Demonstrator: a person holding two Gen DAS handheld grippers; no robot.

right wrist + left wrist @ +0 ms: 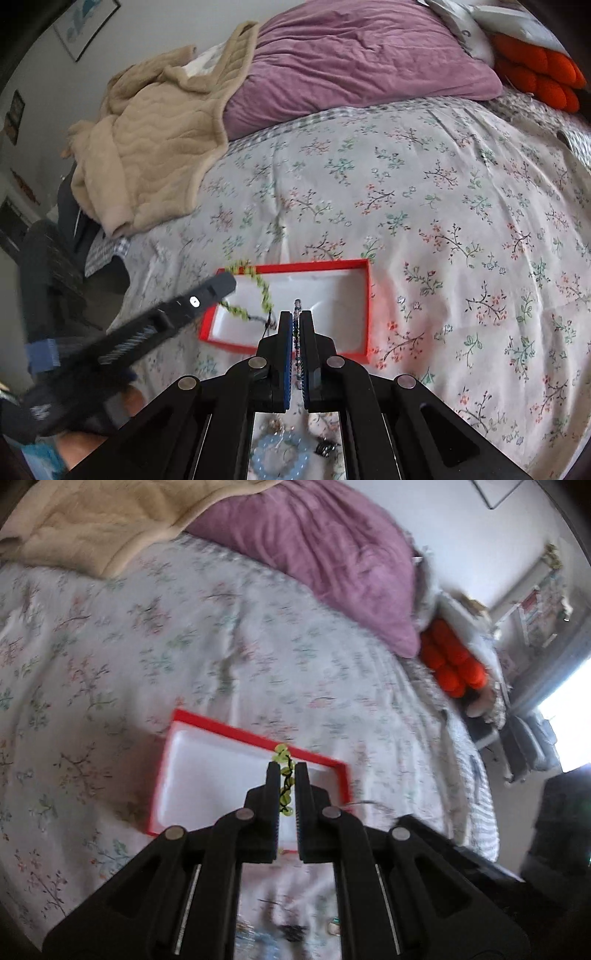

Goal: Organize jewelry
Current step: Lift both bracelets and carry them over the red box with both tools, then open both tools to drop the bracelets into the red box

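Observation:
A red box [255,738] with a white inside lies open on the floral bedspread; it also shows in the right wrist view [364,306]. My left gripper [287,768] is shut on a green beaded bracelet [284,775] and holds it over the box. In the right wrist view the left gripper [225,282] comes in from the left with the green bracelet [258,291] hanging over the box. My right gripper [295,315] is shut on a dark blue beaded bracelet [296,332] just in front of the box's near edge.
More jewelry lies on the bedspread under the right gripper: a pale blue bead bracelet [280,458] and a small dark piece [325,448]. A purple pillow [354,55], a beige blanket [155,147] and an orange cushion [535,77] lie at the far side of the bed.

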